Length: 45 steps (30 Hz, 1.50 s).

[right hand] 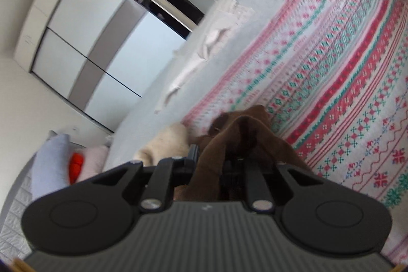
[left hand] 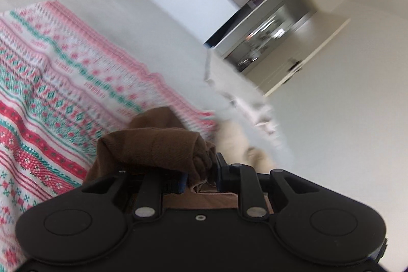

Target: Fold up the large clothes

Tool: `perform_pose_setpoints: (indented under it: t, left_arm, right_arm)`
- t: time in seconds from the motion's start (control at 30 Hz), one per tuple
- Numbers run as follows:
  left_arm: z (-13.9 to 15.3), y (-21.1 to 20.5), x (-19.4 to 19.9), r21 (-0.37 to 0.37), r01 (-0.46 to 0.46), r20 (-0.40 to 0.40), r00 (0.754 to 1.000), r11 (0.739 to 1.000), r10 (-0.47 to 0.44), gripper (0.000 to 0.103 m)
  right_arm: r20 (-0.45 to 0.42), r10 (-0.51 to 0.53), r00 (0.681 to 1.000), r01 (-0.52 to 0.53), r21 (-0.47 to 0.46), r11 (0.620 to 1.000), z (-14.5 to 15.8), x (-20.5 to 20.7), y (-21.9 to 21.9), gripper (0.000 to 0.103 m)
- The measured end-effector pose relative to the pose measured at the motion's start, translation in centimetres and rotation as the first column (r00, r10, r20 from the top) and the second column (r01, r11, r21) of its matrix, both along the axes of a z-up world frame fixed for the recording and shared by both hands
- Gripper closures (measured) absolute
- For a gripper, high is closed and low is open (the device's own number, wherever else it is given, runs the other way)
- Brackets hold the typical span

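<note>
Brown garment (left hand: 153, 147): bunched, lifted above the bed, a fold pinched in each of my tools. In the left wrist view the cloth drapes over the left finger and is squeezed between the two fingers of my left tool (left hand: 201, 176), jaws drawn close on the fabric. In the right wrist view the same brown cloth (right hand: 242, 134) rises in a peaked bundle out of my right tool (right hand: 221, 165), whose jaws are nearly together, pinching it; loose folds fall over the right finger.

Both tools point forward and somewhat downward over the bed. Frames are motion-blurred.

Under the garment: patterned blanket (right hand: 344, 83) with red, pink and green bands, spread flat on the grey bed cover (left hand: 127, 14). Just beyond the blanket's edge lies a cream fluffy item (right hand: 165, 144); further along, white crumpled cloth (right hand: 219, 35) near the bed's edge.

Wardrobe with pale sliding doors (right hand: 74, 42) stands behind the bed. Pillows (right hand: 51, 159), blue and pink, with something orange between them, at lower left of the right wrist view.
</note>
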State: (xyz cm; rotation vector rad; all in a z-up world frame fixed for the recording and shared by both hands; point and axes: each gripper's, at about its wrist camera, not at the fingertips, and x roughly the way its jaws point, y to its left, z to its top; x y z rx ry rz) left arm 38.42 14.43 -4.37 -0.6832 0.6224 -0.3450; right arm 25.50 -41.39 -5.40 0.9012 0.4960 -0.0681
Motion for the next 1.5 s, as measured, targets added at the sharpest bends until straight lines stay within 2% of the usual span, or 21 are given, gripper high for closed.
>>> perform_pose_setpoints:
  t: [0.1, 0.2, 0.37, 0.47, 0.5, 0.53, 0.57, 0.67, 0.77, 0.9, 1.0, 1.03, 1.07, 1.1, 1.13, 1.17, 1.2, 1.27, 1.33, 1.4, 1.5]
  left_arm:
    - [-2.3, 0.3, 1.4, -0.011, 0.0, -0.031, 1.0, 1.0, -0.001, 0.08]
    - [-3.4, 0.8, 1.7, -0.045, 0.007, -0.054, 0.999, 0.999, -0.009, 0.08]
    - [-1.6, 1.1, 0.7, -0.052, 0.04, -0.055, 0.998, 0.998, -0.043, 0.077]
    - [0.8, 1.3, -0.7, 0.004, 0.064, 0.013, 0.998, 0.998, -0.064, 0.055]
    - [1.9, 1.5, -1.4, 0.04, 0.041, 0.06, 0.997, 0.998, -0.044, 0.037]
    - [2.8, 1.8, -2.1, 0.078, 0.014, 0.107, 0.994, 0.997, -0.023, 0.024]
    - [3.7, 2.0, -2.5, 0.118, 0.005, 0.139, 0.99, 0.993, -0.021, 0.021]
    - [5.0, 2.1, -2.7, 0.238, 0.03, 0.16, 0.985, 0.971, -0.069, 0.02]
    - [4.5, 1.2, -2.2, 0.377, 0.051, 0.14, 0.984, 0.925, -0.111, 0.019]
    - [2.0, -0.1, -0.2, 0.505, 0.085, 0.049, 0.991, 0.859, -0.126, 0.02]
    - [0.1, -0.6, 1.3, 0.494, 0.061, 0.011, 0.997, 0.867, -0.077, 0.023]
    - [-0.4, -0.7, 1.6, 0.469, 0.052, 0.008, 0.998, 0.882, -0.063, 0.034]
    - [-0.7, -0.8, 2.0, 0.451, 0.044, 0.001, 0.999, 0.892, -0.05, 0.041]
    - [-0.8, -1.1, 2.2, 0.45, 0.02, -0.005, 1.0, 0.893, -0.02, 0.058]
    - [-0.9, -1.4, 2.2, 0.442, 0.001, -0.002, 1.0, 0.897, 0.0, 0.072]
    - [-0.6, -2.0, 2.0, 0.442, -0.013, 0.005, 1.0, 0.897, 0.012, 0.079]
    - [-0.3, -2.8, 1.5, 0.465, -0.028, 0.027, 0.999, 0.885, 0.018, 0.088]
    - [1.1, -4.8, -0.3, 0.549, -0.092, 0.139, 0.99, 0.83, 0.018, 0.09]
    - [2.5, -6.6, -2.6, 0.607, -0.169, 0.278, 0.961, 0.776, -0.008, 0.091]
    - [3.9, -7.9, -4.3, 0.629, -0.245, 0.388, 0.921, 0.738, -0.025, 0.091]
    - [5.9, -8.7, -4.9, 0.605, -0.328, 0.488, 0.873, 0.725, -0.012, 0.091]
  right_arm:
    - [-0.064, -0.015, 0.998, 0.017, 0.034, 0.999, -2.6, 1.7, -0.6, 0.089]
    - [-0.072, -0.013, 0.997, 0.019, 0.089, 0.996, -3.9, 1.9, -1.3, 0.089]
    - [-0.072, 0.023, 0.997, -0.012, 0.145, 0.989, -3.1, 1.5, -2.1, 0.086]
    - [-0.047, 0.065, 0.997, -0.057, 0.148, 0.987, -1.4, 1.0, -2.6, 0.081]
    - [-0.04, 0.07, 0.997, -0.064, 0.135, 0.989, -0.8, 0.8, -2.6, 0.079]
    - [-0.029, 0.072, 0.997, -0.068, 0.12, 0.99, -0.1, 0.5, -2.7, 0.073]
    - [-0.016, 0.075, 0.997, -0.073, 0.106, 0.992, 0.5, 0.3, -2.9, 0.061]
    - [0.078, 0.046, 0.996, -0.051, 0.057, 0.997, 2.6, -1.0, -3.4, 0.03]
    - [0.147, 0.037, 0.988, -0.042, 0.027, 0.999, 4.1, -1.5, -4.4, 0.023]
    - [0.061, 0.068, 0.996, -0.058, -0.148, 0.987, 4.3, -0.3, -3.7, 0.016]
    - [-0.067, 0.112, 0.991, -0.127, -0.298, 0.946, 3.1, 1.9, -1.8, 0.014]
    - [-0.106, 0.117, 0.987, -0.146, -0.337, 0.93, 2.4, 2.6, -1.1, 0.015]
    - [-0.131, 0.109, 0.985, -0.151, -0.37, 0.917, 1.8, 3.3, -0.4, 0.017]
    - [-0.151, 0.103, 0.983, -0.155, -0.398, 0.904, 1.3, 4.0, 0.2, 0.022]
    - [-0.168, 0.108, 0.98, -0.169, -0.411, 0.896, 0.8, 4.7, 0.8, 0.044]
    - [-0.185, 0.111, 0.976, -0.179, -0.411, 0.894, 0.4, 5.3, 1.3, 0.061]
    - [-0.199, 0.094, 0.975, -0.172, -0.422, 0.89, 0.2, 5.6, 1.9, 0.069]
    - [-0.186, 0.045, 0.982, -0.136, -0.511, 0.849, 0.6, 5.1, 3.8, 0.087]
    - [-0.128, 0.008, 0.992, -0.089, -0.643, 0.761, 1.8, 3.4, 6.4, 0.091]
    - [-0.049, -0.012, 0.999, -0.029, -0.76, 0.65, 3.3, 1.3, 8.7, 0.093]
    - [0.083, -0.047, 0.995, 0.095, -0.855, 0.509, 4.9, -0.5, 11.1, 0.094]
